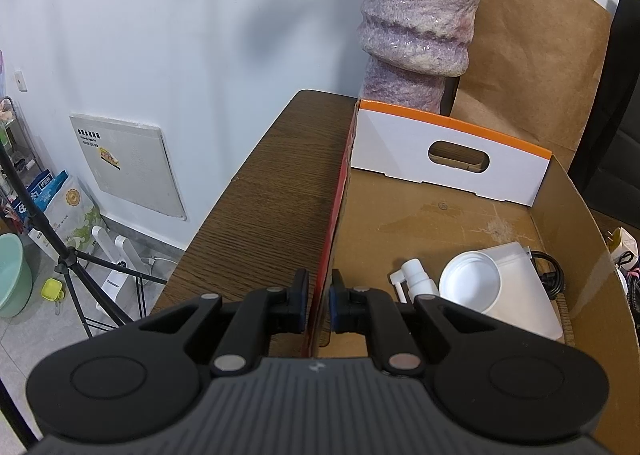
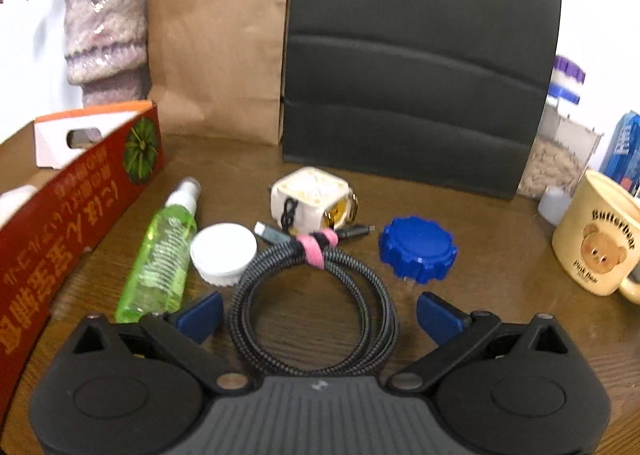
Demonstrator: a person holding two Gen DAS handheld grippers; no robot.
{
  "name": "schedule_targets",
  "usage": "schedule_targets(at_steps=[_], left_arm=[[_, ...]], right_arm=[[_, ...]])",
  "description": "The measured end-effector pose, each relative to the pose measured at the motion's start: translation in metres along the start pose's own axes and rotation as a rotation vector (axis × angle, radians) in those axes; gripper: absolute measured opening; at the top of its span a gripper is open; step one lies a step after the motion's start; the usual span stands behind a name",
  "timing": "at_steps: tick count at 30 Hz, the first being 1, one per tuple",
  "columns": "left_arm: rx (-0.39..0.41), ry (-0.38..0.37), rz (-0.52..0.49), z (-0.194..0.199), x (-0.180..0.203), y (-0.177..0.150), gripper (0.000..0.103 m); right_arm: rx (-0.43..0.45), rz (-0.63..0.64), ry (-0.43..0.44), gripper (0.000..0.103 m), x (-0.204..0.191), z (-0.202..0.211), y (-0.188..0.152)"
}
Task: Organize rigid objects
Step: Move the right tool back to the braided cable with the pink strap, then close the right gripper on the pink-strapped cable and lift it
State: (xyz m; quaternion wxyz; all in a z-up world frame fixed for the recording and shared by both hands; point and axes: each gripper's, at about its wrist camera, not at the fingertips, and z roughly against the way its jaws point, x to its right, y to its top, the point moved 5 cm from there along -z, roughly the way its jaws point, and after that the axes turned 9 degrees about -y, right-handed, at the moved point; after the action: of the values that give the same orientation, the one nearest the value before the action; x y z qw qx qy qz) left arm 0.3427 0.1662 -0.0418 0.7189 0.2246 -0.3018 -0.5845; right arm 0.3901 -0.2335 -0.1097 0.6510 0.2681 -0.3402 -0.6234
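Two fingers of the left gripper (image 1: 319,305) clamp the cardboard box (image 1: 460,223) by its red side wall; only this view shows inside it: a white spray bottle (image 1: 416,281), a white lid (image 1: 470,287) and a black cord (image 1: 550,275). Right gripper (image 2: 318,315) fingers spread wide over a coiled braided cable (image 2: 316,311) on the tabletop (image 2: 500,255), beside a green spray bottle (image 2: 160,259), white cap (image 2: 223,253), charger (image 2: 312,199) and blue cap (image 2: 418,249). A mug (image 2: 596,235) reads "Butterbear" and "Pink Bear".
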Motion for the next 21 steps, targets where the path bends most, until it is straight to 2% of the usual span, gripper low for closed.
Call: schedule_targets(at_steps=[3, 17, 20, 21], left_arm=[[0.001, 0.003, 0.000, 0.0005, -0.0002, -0.0001, 0.011], [0.008, 0.013, -0.009, 0.0022, 0.0005, -0.0006, 0.011], [0.008, 0.013, -0.008, 0.0022, 0.0007, -0.0005, 0.011], [0.008, 0.013, -0.009, 0.0022, 0.0007, -0.0006, 0.011]], right_arm=[[-0.021, -0.053, 0.032, 0.103, 0.0044, -0.0059, 0.0002], [-0.024, -0.064, 0.022, 0.103, 0.0042, -0.0102, 0.0022], [-0.002, -0.066, 0.021, 0.088, 0.0042, -0.0070, 0.0031], [-0.002, -0.064, 0.018, 0.088, 0.0038, -0.0068, 0.0030]])
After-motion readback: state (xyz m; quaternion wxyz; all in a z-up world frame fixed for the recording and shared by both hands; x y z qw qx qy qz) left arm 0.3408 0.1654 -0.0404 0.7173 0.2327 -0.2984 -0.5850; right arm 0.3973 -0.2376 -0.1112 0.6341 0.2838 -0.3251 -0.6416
